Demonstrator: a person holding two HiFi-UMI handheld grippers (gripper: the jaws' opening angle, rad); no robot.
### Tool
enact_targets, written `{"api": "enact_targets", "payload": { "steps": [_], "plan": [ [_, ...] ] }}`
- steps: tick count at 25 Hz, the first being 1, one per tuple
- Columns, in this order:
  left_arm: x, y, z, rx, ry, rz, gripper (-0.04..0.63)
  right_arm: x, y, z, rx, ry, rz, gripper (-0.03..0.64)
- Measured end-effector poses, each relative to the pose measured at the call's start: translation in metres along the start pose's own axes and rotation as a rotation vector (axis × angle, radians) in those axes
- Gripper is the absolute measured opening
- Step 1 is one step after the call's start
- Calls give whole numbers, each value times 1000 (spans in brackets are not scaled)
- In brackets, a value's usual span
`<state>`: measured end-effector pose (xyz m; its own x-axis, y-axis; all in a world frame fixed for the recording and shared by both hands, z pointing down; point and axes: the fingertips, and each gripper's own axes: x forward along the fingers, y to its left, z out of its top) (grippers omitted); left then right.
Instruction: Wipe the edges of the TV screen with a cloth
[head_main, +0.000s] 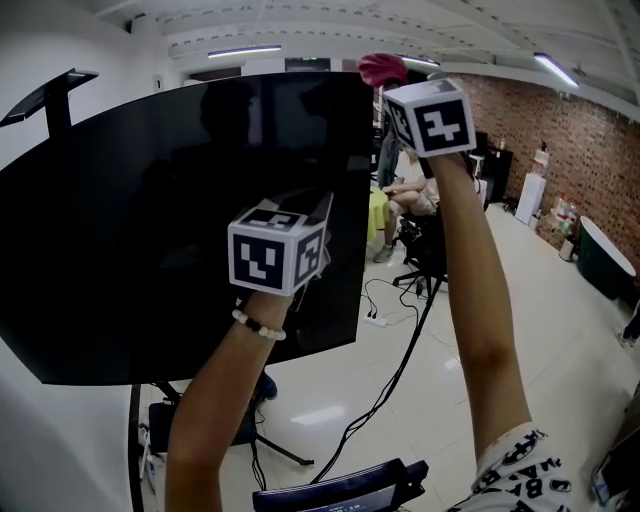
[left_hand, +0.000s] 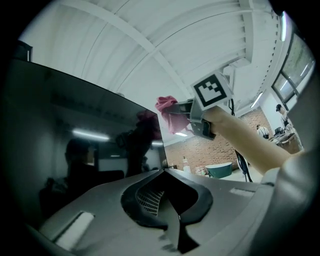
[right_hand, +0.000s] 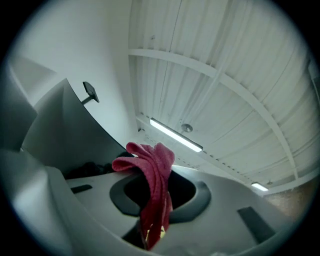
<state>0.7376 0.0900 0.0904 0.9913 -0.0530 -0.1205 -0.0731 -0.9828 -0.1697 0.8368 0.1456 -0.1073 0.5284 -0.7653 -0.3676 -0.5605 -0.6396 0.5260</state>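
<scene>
By the TV screen's (head_main: 150, 230) top right corner, my right gripper (right_hand: 157, 186) pinches the cloth (right_hand: 150, 162) (red, bunched). My left gripper (left_hand: 164, 172), jaws pressed together on nothing, faces the dark glass.

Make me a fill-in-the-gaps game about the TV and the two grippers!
1. The right gripper pinches a red ____.
2. The cloth is up at the ____ right corner of the TV.
3. The colour of the TV's screen is ____.
4. The left gripper is shut and holds ____.

Missing words: cloth; top; black; nothing.
</scene>
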Motion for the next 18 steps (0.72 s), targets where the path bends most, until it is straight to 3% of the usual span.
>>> {"api": "enact_targets", "payload": {
  "steps": [4, 8, 14, 18],
  "plan": [
    [-30, 0, -16, -54, -31, -2, -8, -44, 45, -14, 118, -64, 117, 78],
    [-68, 10, -52, -83, -32, 26, -8, -88, 106, -55, 293, -51, 243, 78],
    [-145, 25, -144, -142, 60, 108, -8, -172, 205, -125, 586, 41, 364, 78],
    [-195, 34, -210, -230, 129, 169, -8, -218, 277, -161, 729, 122, 427, 78]
  ]
}}
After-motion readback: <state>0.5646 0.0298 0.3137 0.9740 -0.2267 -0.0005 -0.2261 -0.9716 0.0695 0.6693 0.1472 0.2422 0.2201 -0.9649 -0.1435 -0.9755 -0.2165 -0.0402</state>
